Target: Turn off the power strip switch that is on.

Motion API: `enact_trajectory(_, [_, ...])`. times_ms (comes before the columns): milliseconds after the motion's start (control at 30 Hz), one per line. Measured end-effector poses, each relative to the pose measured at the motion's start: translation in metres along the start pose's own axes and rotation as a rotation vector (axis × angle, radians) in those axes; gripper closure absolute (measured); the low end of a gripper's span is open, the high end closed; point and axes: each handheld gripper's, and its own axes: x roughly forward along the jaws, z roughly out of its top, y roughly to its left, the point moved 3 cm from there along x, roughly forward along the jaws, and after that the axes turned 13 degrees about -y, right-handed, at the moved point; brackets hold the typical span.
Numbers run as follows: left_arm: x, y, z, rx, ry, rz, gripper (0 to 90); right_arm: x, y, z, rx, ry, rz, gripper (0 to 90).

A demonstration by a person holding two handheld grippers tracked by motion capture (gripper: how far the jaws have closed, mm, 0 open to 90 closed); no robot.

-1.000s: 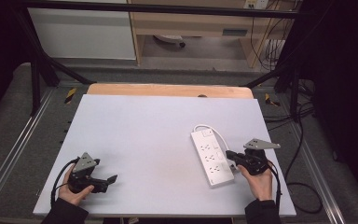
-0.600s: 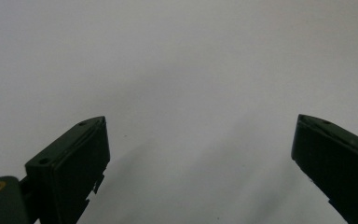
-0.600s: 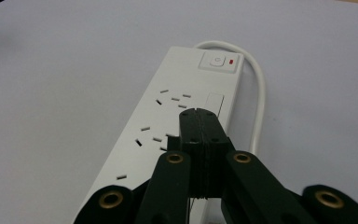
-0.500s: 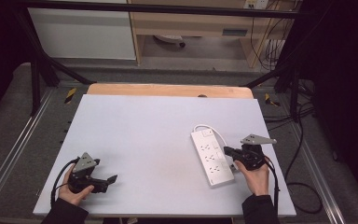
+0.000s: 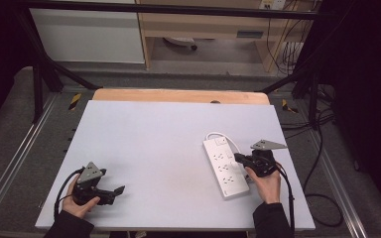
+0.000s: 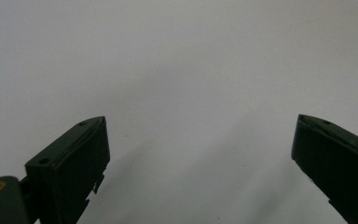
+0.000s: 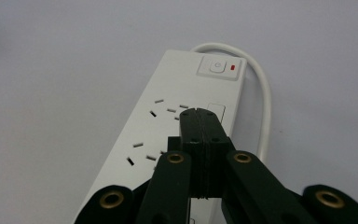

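Note:
A white power strip (image 5: 225, 169) lies on the right part of the white table (image 5: 158, 139), its switch (image 7: 218, 66) with a red light at the far end and its white cord (image 7: 263, 93) looping past that end. My right gripper (image 5: 238, 157) is shut with nothing between its jaws. Its tips (image 7: 198, 112) hang over the strip (image 7: 168, 79) just short of the switch; I cannot tell if they touch it. My left gripper (image 5: 119, 190) rests low at the table's near left, open, with bare table between its jaws (image 6: 200, 120).
A wooden strip (image 5: 178, 95) borders the table's far edge. Metal rails (image 5: 10, 173) run along both sides, and black cables (image 5: 322, 148) trail on the floor to the right. Shelving (image 5: 203, 25) stands beyond the table.
The right gripper has edged slightly forward and left over the power strip, still shut. The left gripper has stayed where it was.

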Motion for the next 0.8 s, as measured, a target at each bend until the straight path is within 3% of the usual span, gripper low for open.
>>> enact_trajectory(800, [0.0, 0.001, 0.0, 0.0, 0.0, 0.001, 4.1, 0.024, -0.005, -0.001, 0.005, 0.04, -0.011, 90.0])
